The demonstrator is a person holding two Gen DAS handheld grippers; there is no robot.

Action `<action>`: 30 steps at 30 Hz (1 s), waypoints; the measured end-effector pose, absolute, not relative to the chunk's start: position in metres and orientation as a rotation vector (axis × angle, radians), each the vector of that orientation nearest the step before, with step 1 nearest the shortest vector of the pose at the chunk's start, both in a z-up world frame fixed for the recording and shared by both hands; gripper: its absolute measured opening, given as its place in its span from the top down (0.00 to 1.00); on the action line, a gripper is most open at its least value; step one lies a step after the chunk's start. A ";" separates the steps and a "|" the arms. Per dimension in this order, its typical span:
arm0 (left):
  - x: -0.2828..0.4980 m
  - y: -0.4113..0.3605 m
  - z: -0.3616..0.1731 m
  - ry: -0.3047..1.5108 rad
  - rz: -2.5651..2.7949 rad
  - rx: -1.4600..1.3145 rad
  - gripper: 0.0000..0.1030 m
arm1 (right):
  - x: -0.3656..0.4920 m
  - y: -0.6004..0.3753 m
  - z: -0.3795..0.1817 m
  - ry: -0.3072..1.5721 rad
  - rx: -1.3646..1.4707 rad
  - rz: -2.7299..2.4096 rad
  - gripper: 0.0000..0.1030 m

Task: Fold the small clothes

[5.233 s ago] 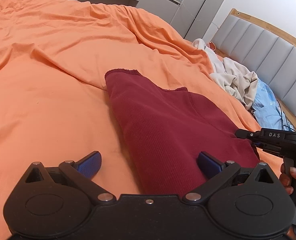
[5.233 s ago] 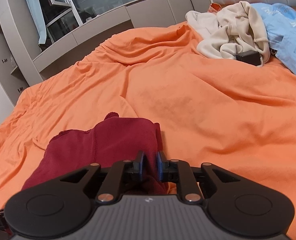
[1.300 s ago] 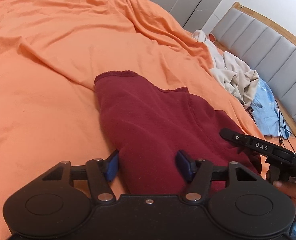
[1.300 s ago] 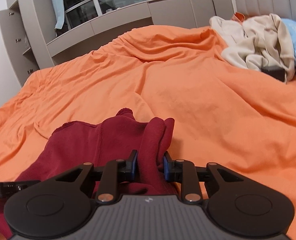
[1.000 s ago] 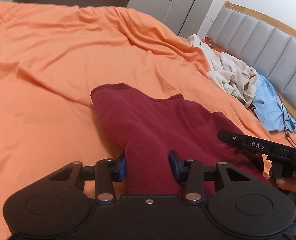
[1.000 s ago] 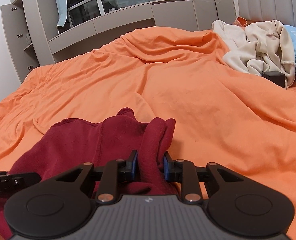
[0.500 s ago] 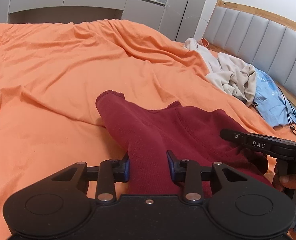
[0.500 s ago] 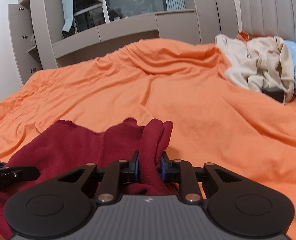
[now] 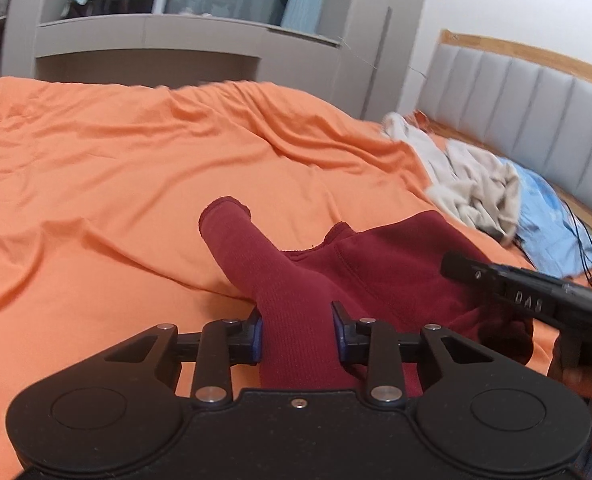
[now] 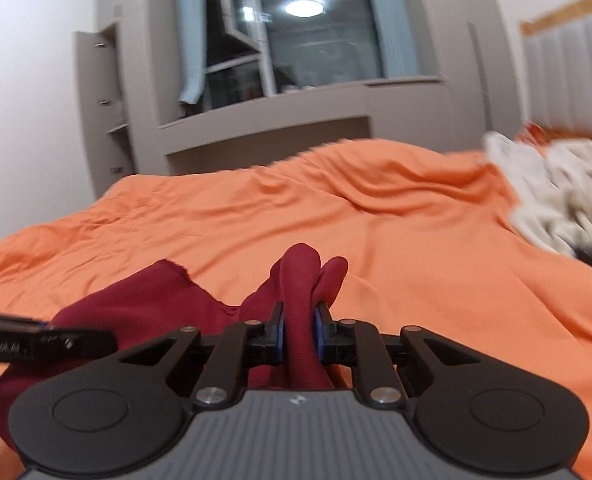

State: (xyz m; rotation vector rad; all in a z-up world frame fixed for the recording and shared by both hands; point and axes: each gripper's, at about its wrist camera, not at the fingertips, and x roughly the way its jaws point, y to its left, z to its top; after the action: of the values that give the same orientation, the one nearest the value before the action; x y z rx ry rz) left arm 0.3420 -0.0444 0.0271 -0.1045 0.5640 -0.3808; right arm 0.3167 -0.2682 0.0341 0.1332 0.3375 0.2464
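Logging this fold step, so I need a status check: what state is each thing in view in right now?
Maroon garment: bunched, gripped at two spots, partly lifted off the bed.
Left gripper: closed on a maroon fold, jaws just tightened.
Right gripper: closed on another maroon fold, jaws just tightened.
Orange bedsheet: wrinkled.
Beige clothes: crumpled heap.
Window: open.

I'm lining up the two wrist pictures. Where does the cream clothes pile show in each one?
Left wrist view: the cream clothes pile lies at right of centre, on the orange bedspread, below the grey headboard.
Right wrist view: the pile sits at the right edge, blurred and partly cut off.
Shared landmark: the dark red garment, bunched between each gripper's fingers.
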 end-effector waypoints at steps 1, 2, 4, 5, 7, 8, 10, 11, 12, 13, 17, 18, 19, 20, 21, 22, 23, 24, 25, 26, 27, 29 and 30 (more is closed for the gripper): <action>0.342 -0.038 0.030 0.558 -0.367 -0.112 0.67 | 0.320 -0.260 0.036 0.326 0.126 0.265 0.84; 0.343 -0.032 0.032 0.550 -0.351 -0.118 0.67 | 0.323 -0.251 0.037 0.314 0.121 0.282 0.84; 0.343 -0.020 0.037 0.531 -0.311 -0.119 0.67 | 0.330 -0.236 0.039 0.294 0.111 0.315 0.84; 0.344 -0.014 0.039 0.524 -0.291 -0.116 0.67 | 0.334 -0.227 0.039 0.286 0.102 0.333 0.84; 0.343 0.000 0.042 0.512 -0.246 -0.108 0.67 | 0.341 -0.211 0.037 0.279 0.081 0.369 0.84; 0.344 0.005 0.043 0.510 -0.225 -0.108 0.67 | 0.344 -0.203 0.036 0.283 0.070 0.382 0.84; 0.345 0.017 0.043 0.516 -0.190 -0.110 0.67 | 0.349 -0.193 0.029 0.303 0.050 0.402 0.84; 0.347 0.020 0.041 0.525 -0.178 -0.107 0.67 | 0.351 -0.190 0.024 0.314 0.041 0.407 0.84; 0.348 0.023 0.038 0.540 -0.168 -0.102 0.67 | 0.353 -0.189 0.020 0.326 0.032 0.406 0.84; 0.351 0.025 0.034 0.560 -0.165 -0.099 0.67 | 0.355 -0.189 0.015 0.341 0.027 0.400 0.84; 0.360 0.023 0.013 0.633 -0.137 -0.051 0.67 | 0.366 -0.200 -0.002 0.406 0.053 0.360 0.84; 0.362 0.021 0.011 0.637 -0.128 -0.029 0.65 | 0.368 -0.203 -0.005 0.419 0.066 0.358 0.84; 0.362 0.019 0.010 0.640 -0.121 -0.015 0.63 | 0.369 -0.206 -0.007 0.430 0.077 0.356 0.83; 0.363 0.018 0.009 0.642 -0.114 -0.006 0.62 | 0.369 -0.208 -0.009 0.436 0.085 0.353 0.82; 0.363 0.016 0.008 0.645 -0.107 0.006 0.60 | 0.369 -0.209 -0.012 0.441 0.091 0.349 0.81; 0.362 0.014 0.007 0.648 -0.102 0.018 0.59 | 0.369 -0.210 -0.014 0.448 0.094 0.344 0.80; 0.363 0.013 0.006 0.654 -0.096 0.028 0.59 | 0.369 -0.210 -0.016 0.455 0.095 0.340 0.79; 0.362 0.013 0.005 0.660 -0.092 0.033 0.57 | 0.370 -0.210 -0.017 0.462 0.097 0.333 0.78; 0.363 0.014 0.003 0.666 -0.088 0.031 0.57 | 0.370 -0.212 -0.018 0.467 0.102 0.330 0.77; 0.364 0.014 0.003 0.672 -0.085 0.025 0.56 | 0.371 -0.212 -0.018 0.469 0.107 0.328 0.77; 0.365 0.015 0.003 0.676 -0.083 0.018 0.55 | 0.369 -0.211 -0.017 0.470 0.109 0.326 0.75; 0.366 0.018 0.002 0.683 -0.078 0.006 0.53 | 0.369 -0.211 -0.017 0.473 0.107 0.318 0.72; 0.366 0.019 0.002 0.687 -0.075 0.001 0.52 | 0.369 -0.210 -0.016 0.476 0.104 0.312 0.69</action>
State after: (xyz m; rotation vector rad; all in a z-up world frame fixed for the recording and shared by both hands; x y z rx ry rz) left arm 0.3664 0.0195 0.0019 0.0009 0.6866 -0.0748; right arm 0.3685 -0.2099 -0.0165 0.1043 0.4758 0.3124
